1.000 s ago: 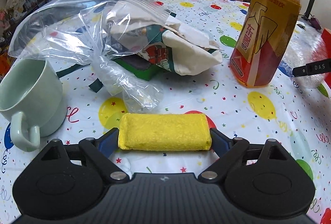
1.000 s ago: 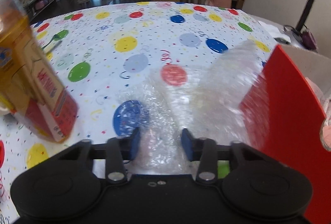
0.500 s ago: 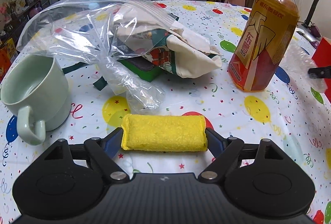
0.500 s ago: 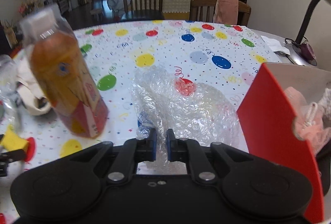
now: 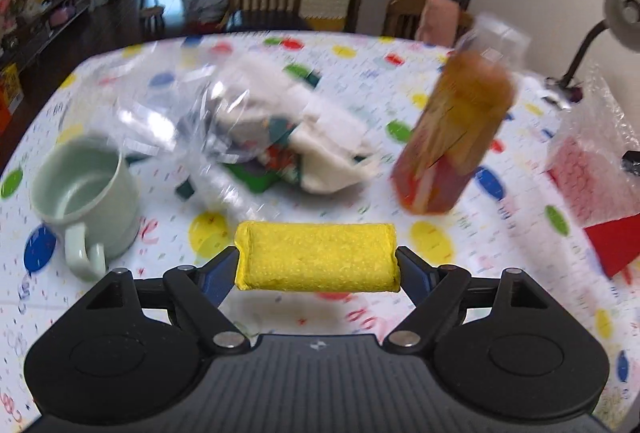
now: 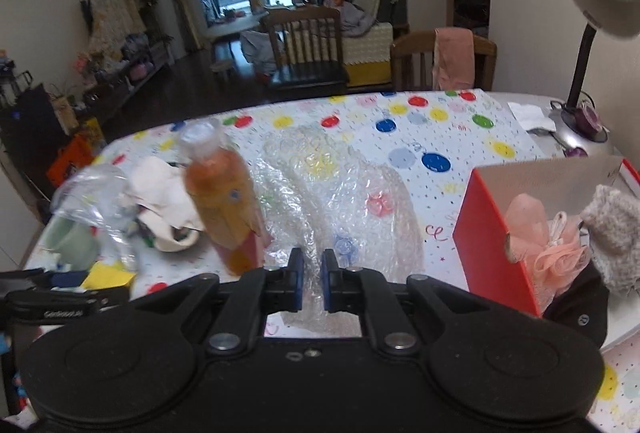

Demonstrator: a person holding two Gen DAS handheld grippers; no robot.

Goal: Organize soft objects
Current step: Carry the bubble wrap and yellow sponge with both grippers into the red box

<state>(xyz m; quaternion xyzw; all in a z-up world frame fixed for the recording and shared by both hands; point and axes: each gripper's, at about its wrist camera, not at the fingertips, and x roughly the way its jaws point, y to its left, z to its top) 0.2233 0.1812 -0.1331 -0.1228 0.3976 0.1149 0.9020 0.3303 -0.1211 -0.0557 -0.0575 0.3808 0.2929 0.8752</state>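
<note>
My left gripper [image 5: 318, 265] is shut on a yellow sponge [image 5: 317, 256] and holds it above the balloon-print tablecloth [image 5: 440, 241]. My right gripper [image 6: 311, 279] is shut on a sheet of bubble wrap [image 6: 332, 193] and holds it up off the table; the wrap also shows in the left wrist view [image 5: 592, 153]. A red box [image 6: 492, 245] at the right holds a pink mesh puff [image 6: 540, 233] and a grey knitted piece [image 6: 616, 229]. A clear zip bag [image 5: 172, 121] lies over a white printed cloth bag [image 5: 312, 141].
An orange drink bottle [image 5: 456, 137] stands mid-table, between the grippers. A pale green mug [image 5: 84, 185] stands at the left. A desk lamp [image 6: 592, 13] stands at the far right. Wooden chairs [image 6: 308, 45] stand behind the table.
Both grippers have risen from the table. The left lifted the yellow sponge. The right closed on the bubble wrap and lifted it; the red box's contents came into view.
</note>
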